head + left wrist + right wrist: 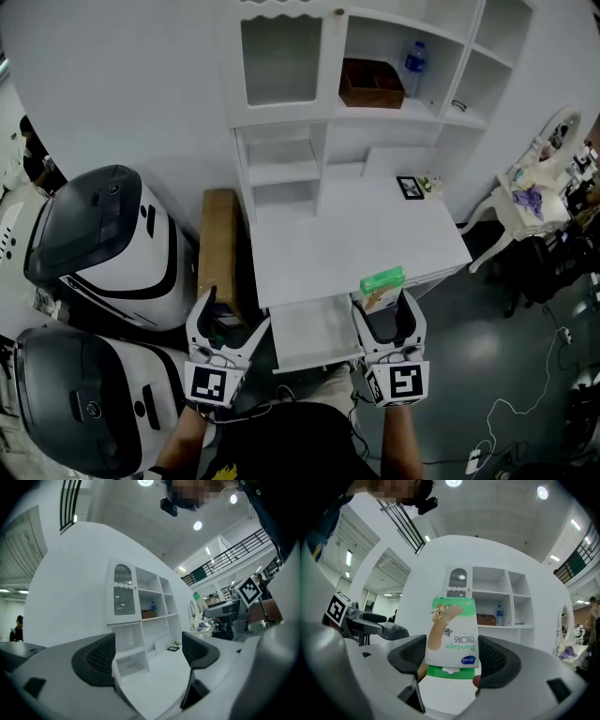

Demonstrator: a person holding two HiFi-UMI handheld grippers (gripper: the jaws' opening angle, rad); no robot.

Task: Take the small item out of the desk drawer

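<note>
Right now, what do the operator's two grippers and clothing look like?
The left gripper and right gripper match. Each has a white moulded shell, dark grey tongs with textured pads, and a cube with black-and-white square markers at the rear. The person wears a black top with some yellow print.

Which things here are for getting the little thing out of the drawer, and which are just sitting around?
For the job:
bandage box, gripped by the right hand-held gripper
open drawer
desk
left hand-held gripper, open and empty

Just lying about:
water bottle
brown box
black frame
white chair
</note>
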